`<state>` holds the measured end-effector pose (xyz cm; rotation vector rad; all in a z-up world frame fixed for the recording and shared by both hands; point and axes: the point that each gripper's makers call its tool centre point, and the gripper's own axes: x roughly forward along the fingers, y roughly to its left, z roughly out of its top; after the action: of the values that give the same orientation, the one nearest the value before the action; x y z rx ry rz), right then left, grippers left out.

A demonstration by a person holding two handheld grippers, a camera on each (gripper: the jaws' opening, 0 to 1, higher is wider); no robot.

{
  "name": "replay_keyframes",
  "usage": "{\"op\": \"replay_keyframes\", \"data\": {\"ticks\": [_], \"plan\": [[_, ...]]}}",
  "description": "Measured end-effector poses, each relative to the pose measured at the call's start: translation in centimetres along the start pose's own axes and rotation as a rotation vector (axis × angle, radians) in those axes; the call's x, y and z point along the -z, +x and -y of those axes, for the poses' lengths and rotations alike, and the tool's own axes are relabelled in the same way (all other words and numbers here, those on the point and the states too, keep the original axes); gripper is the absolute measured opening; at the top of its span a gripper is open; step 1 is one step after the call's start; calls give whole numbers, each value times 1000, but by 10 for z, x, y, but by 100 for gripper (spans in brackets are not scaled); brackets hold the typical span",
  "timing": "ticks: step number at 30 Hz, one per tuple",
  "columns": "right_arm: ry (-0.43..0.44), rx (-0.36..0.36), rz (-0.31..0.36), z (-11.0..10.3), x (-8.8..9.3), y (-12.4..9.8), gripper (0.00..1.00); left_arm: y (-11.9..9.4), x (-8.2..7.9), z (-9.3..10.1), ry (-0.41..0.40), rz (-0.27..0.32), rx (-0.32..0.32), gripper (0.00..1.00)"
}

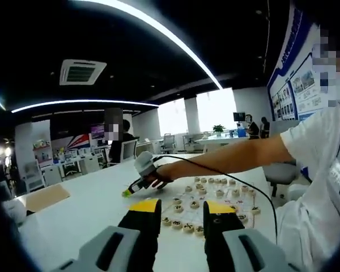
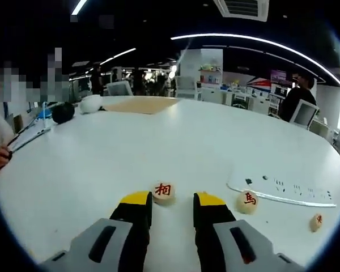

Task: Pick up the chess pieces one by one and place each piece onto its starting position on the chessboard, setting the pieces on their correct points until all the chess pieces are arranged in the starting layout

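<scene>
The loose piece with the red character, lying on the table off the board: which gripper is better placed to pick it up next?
Right. The right gripper is open with the red-character piece just ahead of its jaws, while the left gripper hangs back over the chessboard's near edge.

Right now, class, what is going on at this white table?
A person is setting up Chinese chess with a gripper in each hand. The right gripper is open, its jaws reaching toward a loose round piece on the white table; two more loose pieces lie nearby. The left gripper hangs open and empty over the chessboard, where many pieces already stand.
</scene>
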<state>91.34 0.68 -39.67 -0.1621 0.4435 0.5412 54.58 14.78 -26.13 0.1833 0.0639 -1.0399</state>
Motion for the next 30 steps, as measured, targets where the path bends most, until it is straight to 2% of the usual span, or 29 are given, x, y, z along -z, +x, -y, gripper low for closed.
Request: {"op": "replay_keyframes", "data": {"ticks": [3,6,10,14,16,20,25,28,29,30], "plan": [[-21,11,-19,-3,5,4,28,1,0,-2,-9,2,-5,31],[-18,13,-28,-5,2,8,19,2,1,0,-5,-1,-1,31],[-43,-2,-43,-11,3,6,19,2,0,0,-4,2,3,31],[-51,-23,-59,-19,1,-8,19,2,1,-1,-6,-1,2,31],[-75,-48,-57,-27,-3,-29,19,3,1,-1,-5,-3,3,31],[-117,-51,-43,-25,-7,-73,19,5,-2,3,1,-3,10,31],[-106,-47,-5,-21,-6,-128,19,7,-4,6,10,-8,15,31],[-85,-48,39,-18,-3,-169,19,9,-4,6,13,-11,14,31],[-81,-47,45,-17,-3,-173,19,9,-4,6,13,-13,13,31],[-76,-44,60,-16,1,-192,19,9,-3,6,14,-14,13,31]]}}
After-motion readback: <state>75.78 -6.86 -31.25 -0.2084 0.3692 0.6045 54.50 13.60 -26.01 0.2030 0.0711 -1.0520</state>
